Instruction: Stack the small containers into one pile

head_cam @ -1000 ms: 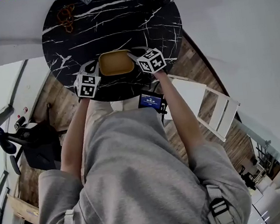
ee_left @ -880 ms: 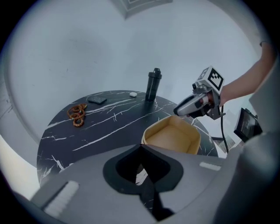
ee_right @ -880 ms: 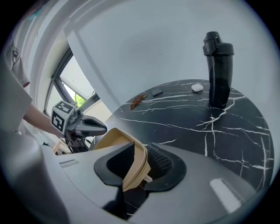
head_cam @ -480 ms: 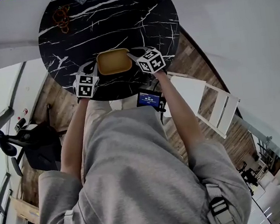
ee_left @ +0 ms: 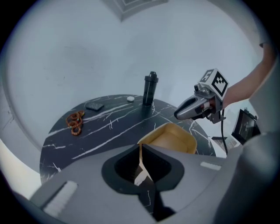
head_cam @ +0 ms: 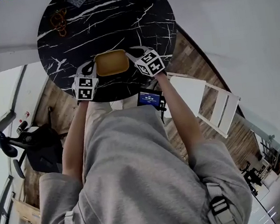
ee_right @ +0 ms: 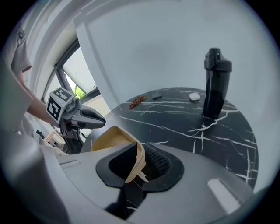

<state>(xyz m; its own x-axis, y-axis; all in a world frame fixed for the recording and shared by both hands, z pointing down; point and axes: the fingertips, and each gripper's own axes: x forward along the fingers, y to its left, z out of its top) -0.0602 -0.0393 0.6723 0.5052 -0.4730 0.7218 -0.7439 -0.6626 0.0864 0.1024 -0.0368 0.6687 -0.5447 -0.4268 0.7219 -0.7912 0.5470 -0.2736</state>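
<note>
We see a tan, shallow container (head_cam: 111, 63) with rounded corners and thin walls. At the right gripper (ee_right: 139, 164) its rim looks layered, like nested pieces, but we cannot count them. It sits between the two tools: the left gripper (ee_left: 141, 166) is clamped on one wall, the right on the opposite rim. Beyond them on the black marble table (head_cam: 118, 20) are one black bottle (ee_right: 215, 83) and one brown bead chain (ee_left: 75, 122).

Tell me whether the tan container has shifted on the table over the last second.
No. The tan container sits as near the front edge of the table and as far from the beads as before; only the view itself drifted.
</note>
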